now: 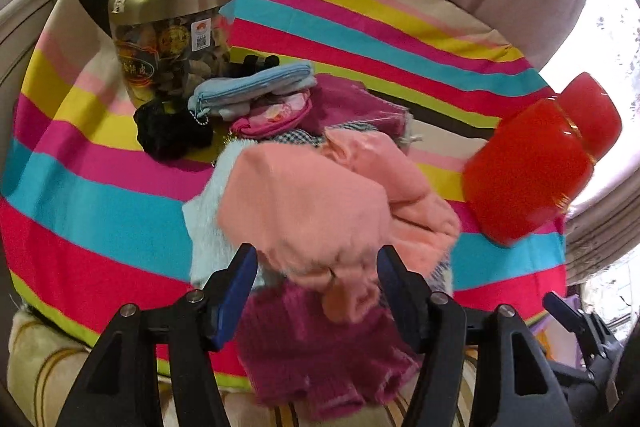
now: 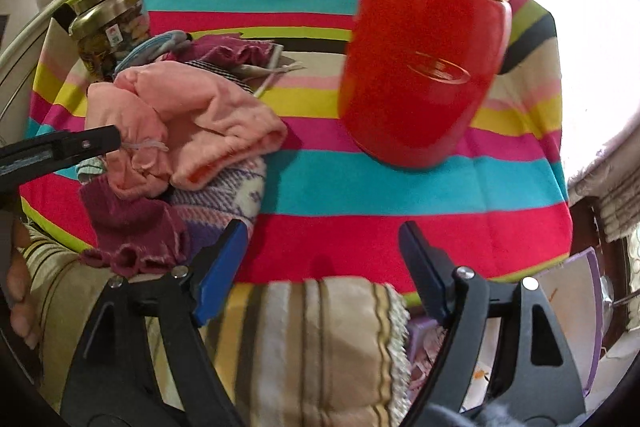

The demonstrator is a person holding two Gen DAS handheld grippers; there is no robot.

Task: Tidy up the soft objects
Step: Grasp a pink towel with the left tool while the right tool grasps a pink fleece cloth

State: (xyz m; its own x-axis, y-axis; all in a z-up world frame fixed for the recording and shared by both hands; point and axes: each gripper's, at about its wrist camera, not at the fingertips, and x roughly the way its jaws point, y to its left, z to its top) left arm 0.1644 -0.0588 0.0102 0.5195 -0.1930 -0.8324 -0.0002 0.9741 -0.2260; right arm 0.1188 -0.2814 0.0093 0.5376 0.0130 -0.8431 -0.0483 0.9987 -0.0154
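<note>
A pile of soft items lies on the striped cloth [image 1: 100, 187]: a pink fleece piece [image 1: 320, 195] on top, a maroon knit [image 1: 316, 347] at the near edge, a pale blue fluffy cloth [image 1: 208, 227], a blue pouch [image 1: 248, 87] and a pink pouch [image 1: 272, 115] behind. My left gripper [image 1: 316, 267] is open, its jaws on either side of the pink fleece [image 2: 192, 115]; its finger [image 2: 80, 143] shows in the right wrist view. My right gripper [image 2: 320, 239] is open and empty above the cloth's near edge [image 2: 320, 227].
A clear jar with a metal lid [image 1: 172, 23] stands at the back left, a black scrunchie [image 1: 172, 131] in front of it. A red canister [image 2: 428, 59] stands on the right. A striped beige cushion [image 2: 312, 347] lies below the near edge. Curtains hang behind.
</note>
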